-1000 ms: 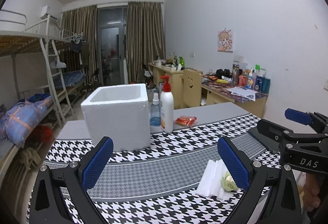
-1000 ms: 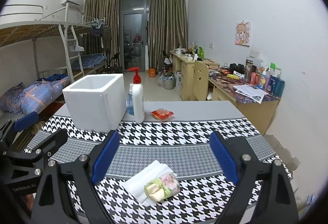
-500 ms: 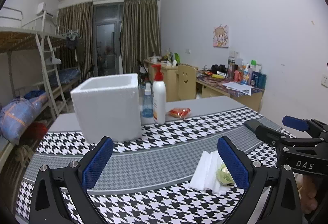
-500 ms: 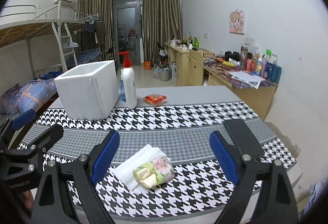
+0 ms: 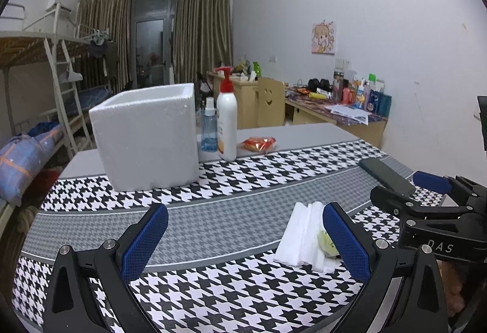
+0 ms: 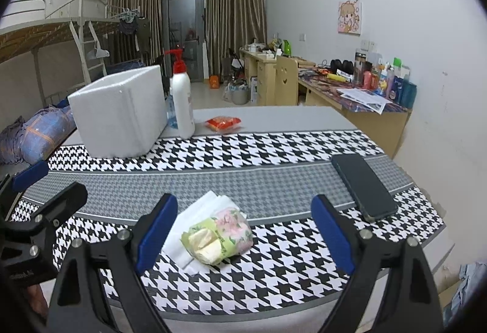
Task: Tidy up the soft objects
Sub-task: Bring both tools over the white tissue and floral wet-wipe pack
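Note:
A floral tissue pack (image 6: 223, 234) lies on a stack of white tissues (image 6: 194, 217) on the houndstooth cloth, near the front edge. My right gripper (image 6: 245, 237) is open, its blue pads on either side of the pack, just above it. My left gripper (image 5: 243, 241) is open and empty; the tissues (image 5: 301, 234) lie beside its right pad, which hides most of the pack (image 5: 327, 241). A white foam box (image 5: 146, 135) stands open-topped at the back left, and also shows in the right wrist view (image 6: 118, 113).
A pump bottle (image 5: 226, 120), a small blue bottle (image 5: 209, 127) and a red snack packet (image 5: 258, 144) stand beside the box. A black phone (image 6: 362, 185) lies on the cloth at the right. Beyond the table are a bunk bed and desks.
Both grippers have moved closer to the table front and lower. The tissue pack now sits between the right gripper's pads, and the phone has come into view. Nothing was grasped.

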`<action>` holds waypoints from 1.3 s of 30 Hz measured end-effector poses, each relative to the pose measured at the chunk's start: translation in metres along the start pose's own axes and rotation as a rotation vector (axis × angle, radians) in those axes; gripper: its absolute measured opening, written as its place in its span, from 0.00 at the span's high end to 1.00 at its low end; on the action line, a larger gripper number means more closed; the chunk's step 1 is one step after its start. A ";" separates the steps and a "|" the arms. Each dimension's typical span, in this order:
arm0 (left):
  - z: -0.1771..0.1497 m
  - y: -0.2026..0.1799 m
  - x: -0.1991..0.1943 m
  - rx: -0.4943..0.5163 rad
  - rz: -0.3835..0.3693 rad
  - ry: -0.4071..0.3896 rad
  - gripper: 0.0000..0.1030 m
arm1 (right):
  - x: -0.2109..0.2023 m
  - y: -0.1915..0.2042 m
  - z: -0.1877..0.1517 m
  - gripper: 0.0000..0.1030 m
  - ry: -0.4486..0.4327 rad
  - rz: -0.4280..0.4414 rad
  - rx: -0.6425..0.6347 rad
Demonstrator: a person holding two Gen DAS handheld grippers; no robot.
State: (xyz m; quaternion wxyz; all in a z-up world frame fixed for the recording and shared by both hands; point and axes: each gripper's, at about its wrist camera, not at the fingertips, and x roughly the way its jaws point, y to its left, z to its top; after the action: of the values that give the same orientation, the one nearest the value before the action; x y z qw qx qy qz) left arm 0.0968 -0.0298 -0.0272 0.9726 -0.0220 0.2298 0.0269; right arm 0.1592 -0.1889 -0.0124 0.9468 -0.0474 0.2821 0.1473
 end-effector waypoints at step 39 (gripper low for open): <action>-0.018 -0.013 0.060 0.005 -0.050 0.177 0.01 | 0.061 -0.017 -0.039 0.10 0.223 -0.081 0.011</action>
State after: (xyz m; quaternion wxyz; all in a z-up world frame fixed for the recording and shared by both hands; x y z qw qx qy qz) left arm 0.1436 -0.0409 -0.0700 0.9490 -0.0273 0.3141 0.0002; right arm 0.1926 -0.1968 -0.0781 0.9151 -0.0699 0.3841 0.1010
